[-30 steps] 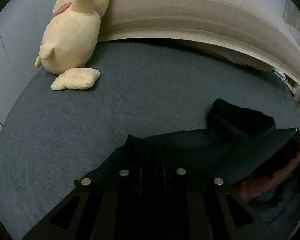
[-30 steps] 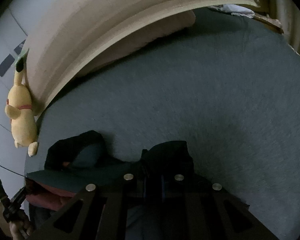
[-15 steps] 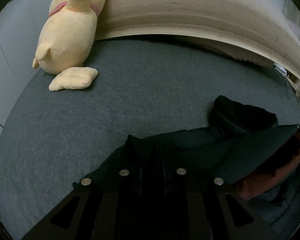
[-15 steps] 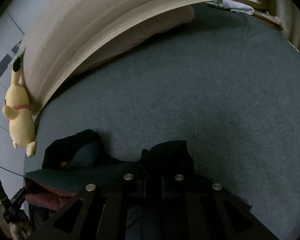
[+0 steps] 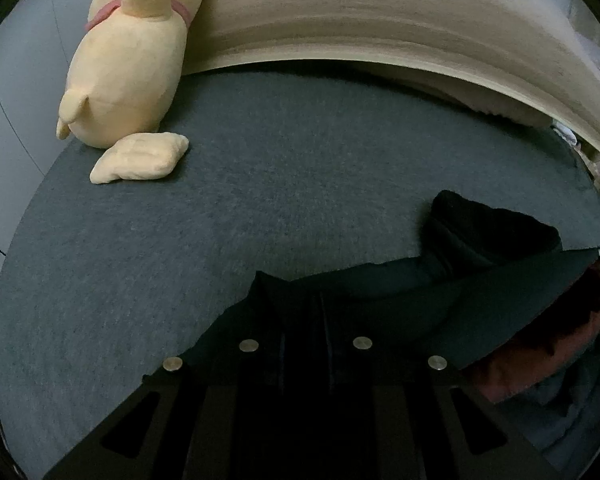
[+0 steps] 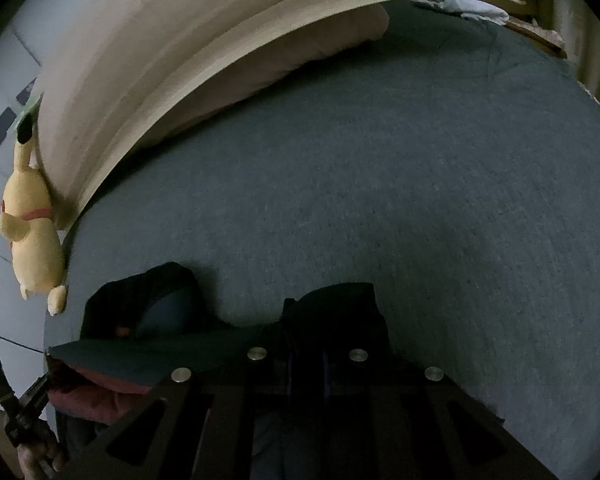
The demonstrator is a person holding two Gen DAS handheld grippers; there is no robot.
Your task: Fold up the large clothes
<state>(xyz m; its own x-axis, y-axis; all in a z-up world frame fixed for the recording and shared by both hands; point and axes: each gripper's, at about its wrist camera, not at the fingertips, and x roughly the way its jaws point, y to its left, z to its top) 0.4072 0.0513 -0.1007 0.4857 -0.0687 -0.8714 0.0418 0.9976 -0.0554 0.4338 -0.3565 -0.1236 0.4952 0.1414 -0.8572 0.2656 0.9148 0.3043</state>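
Left gripper: my left gripper (image 5: 305,312) points steeply down, its jaws nearly together and clamped on a bunched edge of the dark, almost black garment (image 5: 412,292).
Right gripper: my right gripper (image 6: 309,320) is pinched tight on another bunched edge of the same cloth (image 6: 336,308).
Garment: I see it stretched in a taut band between my two grippers, just above the grey felt-like bed surface (image 5: 260,208); a dark hood-like lump (image 5: 484,228) of it rests on the bed beyond the band.
Under the band: a reddish-brown fabric layer (image 5: 548,344) shows beneath the dark cloth; I cannot tell whether it is lining or a separate piece.
Far edge: a pale yellow plush toy with a pink collar (image 5: 128,60) leans against the beige curved headboard (image 5: 380,20), well apart from the garment.
Lower left of the right view: a hand (image 6: 36,456) grips a black handle.
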